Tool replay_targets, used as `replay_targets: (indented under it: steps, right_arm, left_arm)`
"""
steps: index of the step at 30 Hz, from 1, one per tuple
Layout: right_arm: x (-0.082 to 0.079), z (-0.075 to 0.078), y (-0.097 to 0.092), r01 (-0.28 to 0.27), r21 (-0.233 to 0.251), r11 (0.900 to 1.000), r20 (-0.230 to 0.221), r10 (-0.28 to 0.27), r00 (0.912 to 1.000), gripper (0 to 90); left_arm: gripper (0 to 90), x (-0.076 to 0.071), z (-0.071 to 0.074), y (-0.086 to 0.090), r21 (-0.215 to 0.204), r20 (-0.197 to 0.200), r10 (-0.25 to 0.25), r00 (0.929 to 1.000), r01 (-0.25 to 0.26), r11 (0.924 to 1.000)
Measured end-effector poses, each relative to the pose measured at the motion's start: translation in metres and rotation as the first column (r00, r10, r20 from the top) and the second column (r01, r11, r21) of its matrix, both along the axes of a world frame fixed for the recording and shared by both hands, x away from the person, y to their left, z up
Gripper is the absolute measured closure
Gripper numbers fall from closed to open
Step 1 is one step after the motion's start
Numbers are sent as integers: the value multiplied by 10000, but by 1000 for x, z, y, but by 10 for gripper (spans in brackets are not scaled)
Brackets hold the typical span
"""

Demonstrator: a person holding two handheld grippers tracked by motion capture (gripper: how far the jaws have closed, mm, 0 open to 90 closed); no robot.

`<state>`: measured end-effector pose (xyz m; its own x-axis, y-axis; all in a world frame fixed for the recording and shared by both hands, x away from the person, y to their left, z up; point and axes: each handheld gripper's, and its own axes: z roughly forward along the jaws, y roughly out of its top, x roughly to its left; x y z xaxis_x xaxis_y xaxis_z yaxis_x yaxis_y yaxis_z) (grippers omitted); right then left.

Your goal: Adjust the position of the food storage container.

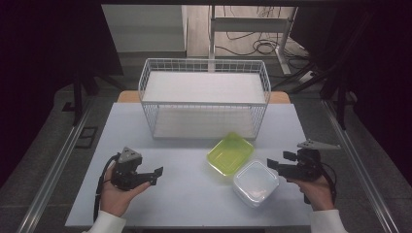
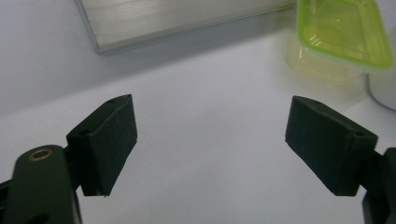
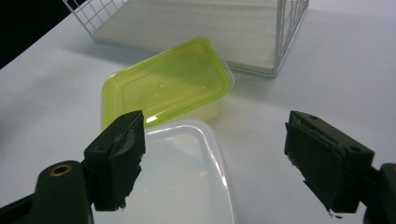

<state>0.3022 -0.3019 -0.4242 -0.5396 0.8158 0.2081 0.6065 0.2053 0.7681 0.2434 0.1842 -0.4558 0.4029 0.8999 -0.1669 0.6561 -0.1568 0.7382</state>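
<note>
A green-lidded food box [image 1: 230, 153] [image 2: 343, 33] [image 3: 167, 83] lies on the white table [image 1: 184, 184], just in front of a white wire rack [image 1: 204, 97]. A clear-lidded white box [image 1: 255, 183] [image 3: 182, 172] sits beside it, nearer the front. My left gripper [image 1: 151, 175] [image 2: 212, 144] is held at the table's left front, open and empty, pointing right toward the boxes. My right gripper [image 1: 276, 165] [image 3: 215, 158] is held at the right, open and empty, just right of the clear-lidded box and pointing left at it.
The two-tier wire rack with white shelves [image 3: 210, 28] stands at the table's back centre. A metal rail [image 1: 53, 165] runs along each side of the table. Table legs and cables [image 1: 257, 46] lie on the floor beyond.
</note>
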Motion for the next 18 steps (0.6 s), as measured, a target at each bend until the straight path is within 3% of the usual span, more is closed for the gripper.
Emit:
replay_targets:
  steps: [3, 11, 15, 18]
  right_arm:
    - [1, 0, 0, -90, -84, 9999, -52, 90, 9999, 214]
    - [2, -4, 0, -232, -183, 9996, -351, 226, 9991, 244]
    - [-1, 0, 5, -169, -85, 9998, -325, 167, 9993, 271]
    - [-5, 4, 12, -295, -196, 9994, -342, 288, 9990, 284]
  left_arm:
    - [163, 1, 1, -1, -148, -114, -244, 9996, 242, 9996]
    - [164, 1, 4, -1, -211, -211, -167, 9996, 162, 9996]
    - [167, 0, 5, 0, -524, -204, -200, 9996, 189, 9984]
    - [167, -5, 1, -4, -187, -278, -229, 9994, 224, 9996]
